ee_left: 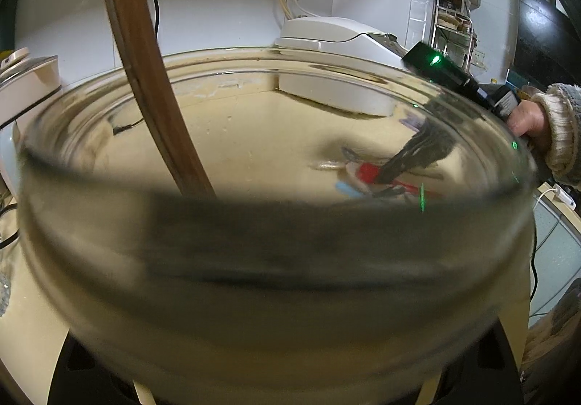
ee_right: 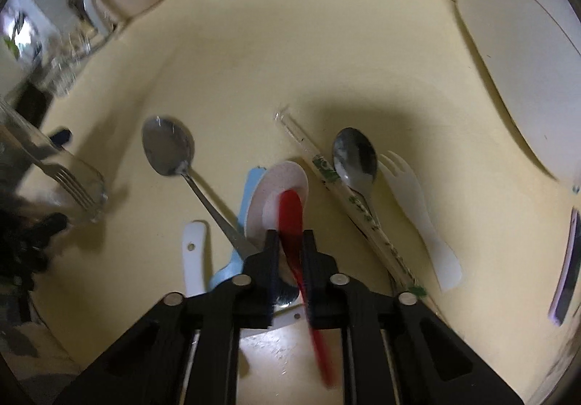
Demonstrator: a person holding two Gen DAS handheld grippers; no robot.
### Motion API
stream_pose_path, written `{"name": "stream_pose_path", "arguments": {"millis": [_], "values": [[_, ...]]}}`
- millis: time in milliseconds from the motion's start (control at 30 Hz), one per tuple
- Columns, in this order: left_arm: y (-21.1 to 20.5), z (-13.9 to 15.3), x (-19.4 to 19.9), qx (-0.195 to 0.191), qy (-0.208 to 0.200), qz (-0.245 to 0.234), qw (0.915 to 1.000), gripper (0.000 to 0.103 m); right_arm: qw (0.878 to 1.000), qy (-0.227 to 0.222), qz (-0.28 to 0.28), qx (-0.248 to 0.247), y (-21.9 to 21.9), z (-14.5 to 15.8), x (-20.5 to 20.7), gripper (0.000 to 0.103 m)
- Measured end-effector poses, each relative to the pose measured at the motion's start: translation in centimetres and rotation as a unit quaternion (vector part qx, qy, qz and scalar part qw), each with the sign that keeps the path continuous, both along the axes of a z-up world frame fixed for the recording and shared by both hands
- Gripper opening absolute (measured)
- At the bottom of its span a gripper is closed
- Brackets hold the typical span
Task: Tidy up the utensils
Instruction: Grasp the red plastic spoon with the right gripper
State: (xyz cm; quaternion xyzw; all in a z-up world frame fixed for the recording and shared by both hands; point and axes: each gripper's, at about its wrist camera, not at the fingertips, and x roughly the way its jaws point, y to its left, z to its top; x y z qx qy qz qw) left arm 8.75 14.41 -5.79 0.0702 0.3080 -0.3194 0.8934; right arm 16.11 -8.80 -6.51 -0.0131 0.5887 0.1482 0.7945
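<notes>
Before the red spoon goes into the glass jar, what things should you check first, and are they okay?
1. Red spoon sits between the right gripper fingers, jaws closed on it: ok.
2. Spoon held straight: not ok, it slants across the fingers.
3. Spoon free of the pile: cannot tell; its bowl overlaps the pink spoon.
4. Glass jar held by the left gripper: cannot tell; the jar fills that view and hides the fingers.
5. Room in the jar: ok; only a brown handle shows in the left view and a fork in the right view.
6. Jar mouth pointing toward the spoon: cannot tell.
</notes>
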Motion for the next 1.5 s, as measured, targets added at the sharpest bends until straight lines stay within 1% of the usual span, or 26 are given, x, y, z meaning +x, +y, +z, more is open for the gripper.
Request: {"name": "stream_pose_path", "arguments": {"millis": [133,167,267,300,333,400,467,567,600,700,733,767,800,867,967,1033,1133,1233,1267,1333,1367,1433,1467,1500], "values": [[-0.2,0.0,-0.1,0.003,0.003,-0.002,1.0,0.084,0.998,-0.015,-0.034,0.058,-2.1,1.6,-1.0,0.01],[-0.3,0.0,-0.1,0.004,0.004,-0.003,1.0,0.084,0.997,-0.014,-0.037,0.059,-2.4,1.7,-1.1,0.01],[-0.4,-0.1,-0.3,0.007,0.006,-0.006,0.9999,0.084,0.999,-0.006,-0.022,0.028,-2.5,1.3,-1.0,0.011],[-0.4,-0.1,-0.4,0.008,0.005,-0.006,0.9999,0.084,0.999,-0.003,-0.019,0.026,-2.3,1.1,-0.8,0.012],[-0.5,0.0,-0.4,0.008,0.006,-0.006,0.9999,0.084,1.0,-0.001,-0.015,0.025,-0.9,0.8,-0.5,0.014],[-0.5,-0.1,-0.4,0.007,0.006,-0.006,0.9999,0.084,1.0,0.001,-0.006,0.012,0.1,0.5,-0.3,0.027],[-0.6,-0.1,-0.5,0.007,0.006,-0.006,0.9999,0.084,1.0,0.008,0.011,-0.004,1.4,-0.1,0.0,0.029],[-0.5,-0.1,-0.5,0.007,0.006,-0.006,0.9999,0.084,0.998,0.011,0.032,-0.046,3.0,-0.9,0.7,0.031],[-0.5,-0.1,-0.5,0.007,0.006,-0.006,0.9999,0.084,0.998,0.019,0.035,-0.052,3.0,-1.1,1.0,0.031],[-0.5,-0.1,-0.5,0.007,0.006,-0.006,0.9999,0.084,0.997,0.032,0.055,-0.036,3.3,-1.2,1.4,0.03],[-0.5,-0.1,-0.5,0.007,0.006,-0.006,0.9999,0.084,0.997,0.031,0.061,-0.043,3.3,-1.1,1.3,0.027],[-0.5,-0.1,-0.5,0.007,0.006,-0.006,0.9999,0.084,0.997,0.032,0.062,-0.041,3.2,-1.0,1.3,0.012],[-0.5,-0.1,-0.4,0.007,0.006,-0.006,0.9999,0.084,0.997,0.038,0.057,-0.033,2.9,-1.0,1.3,0.011],[-0.5,-0.1,-0.5,0.007,0.006,-0.007,0.9999,0.084,0.998,0.037,0.041,-0.022,2.0,-0.7,1.1,0.009],[-0.4,-0.1,-0.4,0.007,0.006,-0.007,0.9999,0.084,0.999,0.031,0.008,0.018,-0.1,-0.4,0.4,0.006],[-0.5,-0.1,-0.4,0.007,0.006,-0.006,0.9999,0.084,0.998,0.022,-0.017,0.056,-1.7,0.2,-0.2,0.006],[-0.6,-0.1,-0.4,0.007,0.006,-0.007,0.9999,0.084,0.992,-0.004,-0.05,0.117,-3.7,1.8,-1.4,0.006],[-0.6,-0.1,-0.4,0.007,0.006,-0.007,0.9999,0.084,0.982,-0.04,-0.072,0.171,-4.9,4.1,-2.3,0.006],[-0.6,-0.1,-0.4,0.007,0.006,-0.007,0.9999,0.084,0.982,-0.048,-0.073,0.17,-4.9,4.7,-2.4,0.006],[-0.6,-0.1,-0.4,0.007,0.006,-0.007,0.9999,0.084,0.987,-0.056,-0.069,0.13,-4.1,5.4,-2.2,0.006],[-0.6,0.0,-0.3,0.007,0.007,-0.007,0.9999,0.084,0.99,-0.053,-0.071,0.113,-4.1,5.3,-2.0,0.007],[-0.6,0.0,-0.4,0.007,0.006,-0.007,0.9999,0.084,0.993,-0.036,-0.073,0.082,-4.0,4.5,-1.5,0.015],[-0.6,0.0,-0.3,0.007,0.006,-0.007,0.9999,0.084,0.995,-0.027,-0.073,0.065,-4.2,4.0,-1.1,0.021],[-0.6,0.0,-0.4,0.007,0.006,-0.007,0.9999,0.084,0.996,-0.018,-0.07,0.054,-4.0,3.4,-0.9,0.022]]}}
